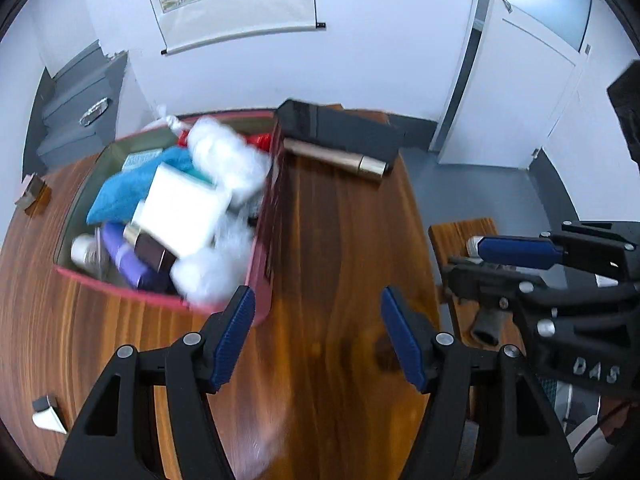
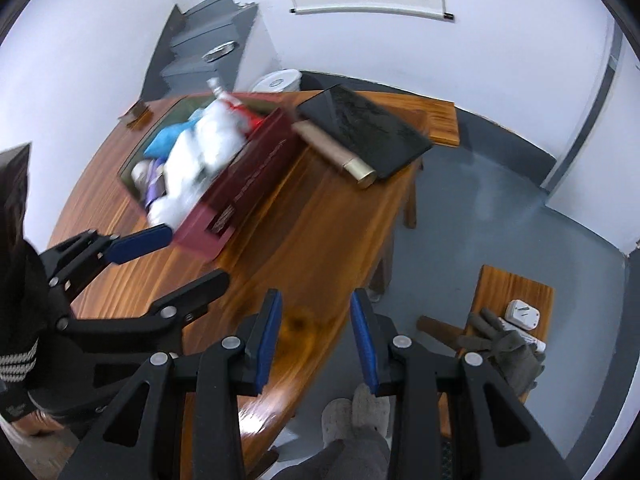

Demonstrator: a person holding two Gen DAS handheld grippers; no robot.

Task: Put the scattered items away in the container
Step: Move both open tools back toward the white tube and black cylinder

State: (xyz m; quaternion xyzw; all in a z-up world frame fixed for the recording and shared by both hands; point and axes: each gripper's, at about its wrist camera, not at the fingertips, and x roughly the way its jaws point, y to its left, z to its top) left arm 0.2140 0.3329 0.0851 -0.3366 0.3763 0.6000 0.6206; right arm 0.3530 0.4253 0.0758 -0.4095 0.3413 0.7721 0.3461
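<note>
Both grippers, left (image 1: 316, 336) and right (image 2: 316, 340), gaped empty; ahead-left sat one red box (image 1: 264, 240), one gold tube (image 1: 340, 158) beyond.

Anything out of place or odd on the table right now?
Yes: a gold cylindrical tube and a flat black case lie outside the overfilled red rectangular box, beside its right wall; white fluffy bags bulge over the rim.

The left gripper (image 1: 318, 338) has its two blue fingers spread wide apart, holding nothing. The right gripper (image 2: 316, 342) is off to its right side, its fingers also apart with nothing between them.
</note>
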